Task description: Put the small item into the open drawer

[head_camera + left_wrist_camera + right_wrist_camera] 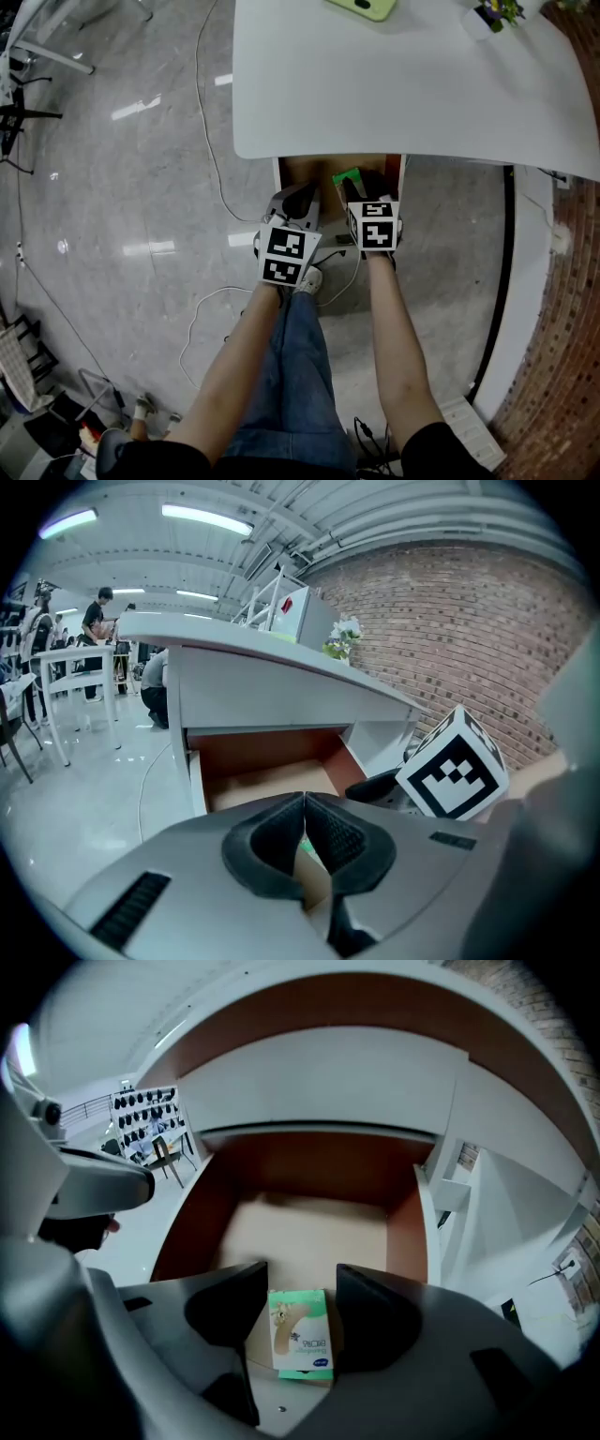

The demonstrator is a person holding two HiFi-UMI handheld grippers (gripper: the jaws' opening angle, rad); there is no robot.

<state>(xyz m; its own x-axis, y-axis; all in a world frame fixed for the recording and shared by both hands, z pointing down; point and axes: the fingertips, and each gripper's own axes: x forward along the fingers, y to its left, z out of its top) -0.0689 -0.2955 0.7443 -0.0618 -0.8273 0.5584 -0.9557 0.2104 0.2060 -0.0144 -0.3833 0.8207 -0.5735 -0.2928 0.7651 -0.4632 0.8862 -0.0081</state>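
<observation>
The small item is a flat green box (300,1333). It lies on the floor of the open wooden drawer (309,1227), near its front edge. My right gripper (300,1281) hovers over it, open, one finger on each side and neither pad touching it. The head view shows the box (349,178) inside the drawer (305,171) under the white table, with the right gripper (362,192) just above it. My left gripper (298,202) is beside it at the drawer's front. In its own view the left gripper (305,803) is shut with nothing between its pads.
The white table (394,84) overhangs the drawer's back part; a green object (361,7) and a small plant (494,13) sit on it. Cables (211,309) trail across the glossy floor. A brick wall (562,375) stands to the right. People (98,621) stand far behind.
</observation>
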